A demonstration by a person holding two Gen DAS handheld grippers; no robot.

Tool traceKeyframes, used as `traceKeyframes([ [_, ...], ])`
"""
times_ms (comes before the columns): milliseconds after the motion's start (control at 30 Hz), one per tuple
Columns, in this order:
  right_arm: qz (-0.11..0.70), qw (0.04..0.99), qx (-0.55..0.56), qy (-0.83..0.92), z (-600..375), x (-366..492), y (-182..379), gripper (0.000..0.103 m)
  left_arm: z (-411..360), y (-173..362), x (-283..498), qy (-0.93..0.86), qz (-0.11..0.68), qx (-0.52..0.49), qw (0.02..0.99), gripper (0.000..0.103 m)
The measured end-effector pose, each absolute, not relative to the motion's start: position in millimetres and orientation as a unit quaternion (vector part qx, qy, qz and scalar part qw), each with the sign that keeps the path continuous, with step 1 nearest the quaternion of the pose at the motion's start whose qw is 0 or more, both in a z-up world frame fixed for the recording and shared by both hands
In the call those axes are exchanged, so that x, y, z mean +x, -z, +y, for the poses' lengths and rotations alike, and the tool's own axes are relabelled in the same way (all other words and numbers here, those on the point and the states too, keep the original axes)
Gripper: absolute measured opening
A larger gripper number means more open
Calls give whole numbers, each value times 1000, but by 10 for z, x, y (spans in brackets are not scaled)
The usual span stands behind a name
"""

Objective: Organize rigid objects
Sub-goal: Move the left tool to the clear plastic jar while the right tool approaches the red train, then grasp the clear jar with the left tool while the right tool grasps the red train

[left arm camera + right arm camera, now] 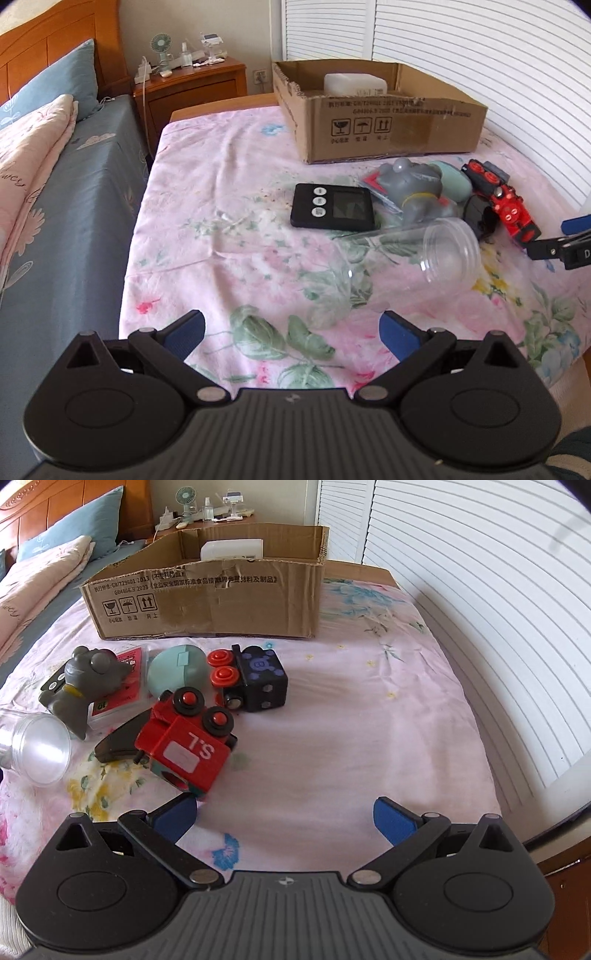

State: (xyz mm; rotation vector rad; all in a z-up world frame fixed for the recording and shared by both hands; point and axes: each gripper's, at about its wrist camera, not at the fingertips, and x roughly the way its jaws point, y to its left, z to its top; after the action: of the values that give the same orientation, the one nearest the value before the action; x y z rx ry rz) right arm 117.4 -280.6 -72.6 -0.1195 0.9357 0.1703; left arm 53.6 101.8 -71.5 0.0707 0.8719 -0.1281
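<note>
Right now my left gripper (291, 328) hangs low in its own view, blue pads spread wide with nothing between them, above the floral cloth (229, 206). Just beyond it, right of centre, a clear plastic jar (399, 266) lies on its side, its open mouth turned toward the right. Above the jar a black timer (332, 206) lies flat, and to its right a grey toy figure (413, 188) sprawls over a red card pack. A mint-green case (456, 181) and the red toy train (506, 206) sit farther right. The cardboard box (388, 125) stands at upper centre with a white container (354, 83) inside.

My right gripper (284, 814) is likewise spread apart and empty at the bottom of its view. The pad of its left finger (177, 812) sits just beside the near end of the red train, though whether they touch I cannot tell. A black and purple wagon (258, 679) with red wheels lies above the train.
</note>
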Motion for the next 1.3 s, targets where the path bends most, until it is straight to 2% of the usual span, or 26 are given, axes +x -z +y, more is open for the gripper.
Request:
traceKeyframes([
  [333,439,881,-59,-166,-2637,1063,732,103,604,617,484,159,428,23,889,100],
  [600,434,878,-60,-192,-2525,1132,733,103,380,609,739,149,420,18,895,100],
  [967,427,881,-60,-193,-2447,1242,738,103,501,659,856,103,416,16,903,99],
  [1300,369,877,-148,-270,-2410,1253,614,103,570,668,862,93,413,30,905,99],
])
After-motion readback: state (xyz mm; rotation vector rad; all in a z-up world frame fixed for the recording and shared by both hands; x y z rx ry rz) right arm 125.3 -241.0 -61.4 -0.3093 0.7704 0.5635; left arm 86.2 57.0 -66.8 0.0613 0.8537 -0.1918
